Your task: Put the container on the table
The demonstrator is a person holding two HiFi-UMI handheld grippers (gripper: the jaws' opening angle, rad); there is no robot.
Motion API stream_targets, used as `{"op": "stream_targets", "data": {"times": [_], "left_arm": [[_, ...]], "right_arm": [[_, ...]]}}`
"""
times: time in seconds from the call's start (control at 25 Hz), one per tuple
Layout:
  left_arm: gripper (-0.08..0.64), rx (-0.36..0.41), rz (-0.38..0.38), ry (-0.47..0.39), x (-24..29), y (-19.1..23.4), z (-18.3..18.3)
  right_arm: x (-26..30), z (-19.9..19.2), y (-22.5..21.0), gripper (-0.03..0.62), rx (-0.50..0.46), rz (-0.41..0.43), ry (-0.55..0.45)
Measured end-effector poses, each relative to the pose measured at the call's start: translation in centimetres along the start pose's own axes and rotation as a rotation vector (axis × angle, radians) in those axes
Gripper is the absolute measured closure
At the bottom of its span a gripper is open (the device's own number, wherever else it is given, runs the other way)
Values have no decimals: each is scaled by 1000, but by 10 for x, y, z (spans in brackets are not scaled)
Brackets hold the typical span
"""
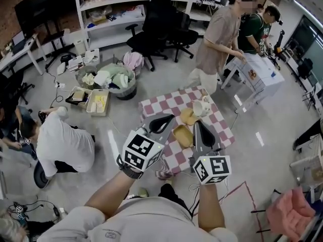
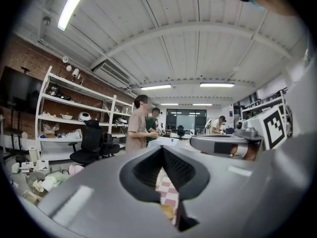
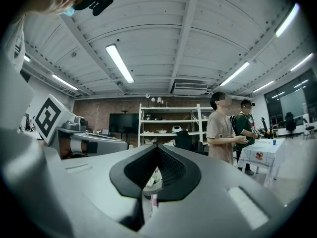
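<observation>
1. Head view: the table [image 1: 160, 105], under a pink-and-white checked cloth, sits below and ahead of me. Three things are on it: a tan container [image 1: 182, 135] by the near edge, a second tan dish [image 1: 189, 116] behind it, and a white cup [image 1: 202, 107] toward the far right corner.
2. Left gripper [image 1: 164, 120]: in the left gripper view, the jaws [image 2: 162, 167] are closed tip to tip with nothing held. Only checked cloth and a tan patch show through the gap low down.
3. Right gripper [image 1: 198, 129]: in the right gripper view, the jaws [image 3: 156, 170] are likewise pressed together and empty.
4. Key relation: the tan container shows between the two grippers, with the right one just beside its right rim and the left one near its left. I judge the right gripper slightly nearer. Both gripper views look level across the room, so I take the container to lie below the fingertips. The height gap cannot be read.
5. Long axis: the container looks oblong, running roughly from the near edge toward the far edge. Confidence is low.
6. Judgement: the container already rests on the table, so nothing is being carried.
7. Writing: only the square black-and-white markers on the gripper cubes. No brand or label is legible.
</observation>
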State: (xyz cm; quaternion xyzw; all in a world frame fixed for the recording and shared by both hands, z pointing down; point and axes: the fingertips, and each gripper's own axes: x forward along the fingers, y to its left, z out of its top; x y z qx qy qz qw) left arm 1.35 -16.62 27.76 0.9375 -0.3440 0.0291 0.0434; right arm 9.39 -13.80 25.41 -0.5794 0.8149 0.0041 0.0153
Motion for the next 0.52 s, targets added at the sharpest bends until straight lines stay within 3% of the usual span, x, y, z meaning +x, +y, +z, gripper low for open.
{"op": "stream_targets", "data": {"times": [0.52], "left_arm": [[554, -2, 0, -9, -6, 0, 6]], "right_arm": [[-4, 6, 4, 583, -11, -8, -4]]}}
